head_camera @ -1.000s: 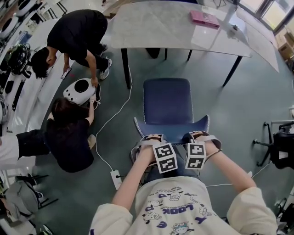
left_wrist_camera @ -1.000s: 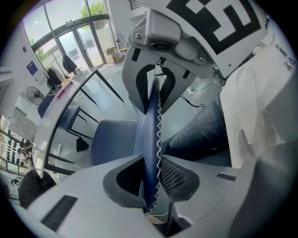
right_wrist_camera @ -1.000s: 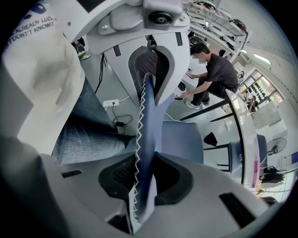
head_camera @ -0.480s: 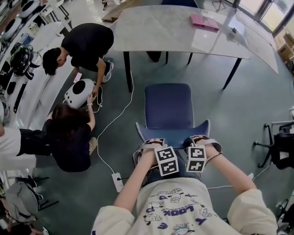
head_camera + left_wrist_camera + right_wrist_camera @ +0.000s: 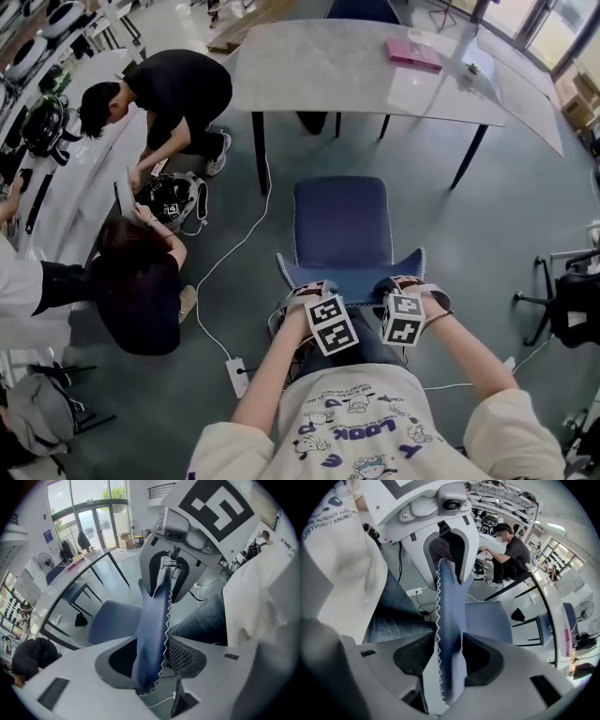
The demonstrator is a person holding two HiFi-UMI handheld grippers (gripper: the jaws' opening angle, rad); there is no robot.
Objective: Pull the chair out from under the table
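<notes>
two tools on one chair back, so here's my read.

head view: the chair [image 5: 341,223] stands on the floor in front of the person. its seat is clear of the tabletop [image 5: 356,70] edge, so i'd call the pull pretty much done. left tool [image 5: 314,298] and right tool [image 5: 403,292] sit side by side over the top edge of the backrest [image 5: 352,270].

left gripper view: jaws are opening. the padded backrest stands between them with a dark gap beside one pad [image 5: 117,660], so it's let go, not squeezed.

right gripper view: same story. jaws are opening, with the backrest edge and its zigzag stitching [image 5: 437,620] between them and slack on both sides.

handling guess: the upholstery looks soft and would give under a pinch, while the frame under it should be stiff. probably light to middling weight. can't see the feet, so no idea if it rolls or drags, and the white cable [image 5: 230,248] on the floor nearby could snag. top of the back, out toward both corners, seems the sane place to take hold.
</notes>
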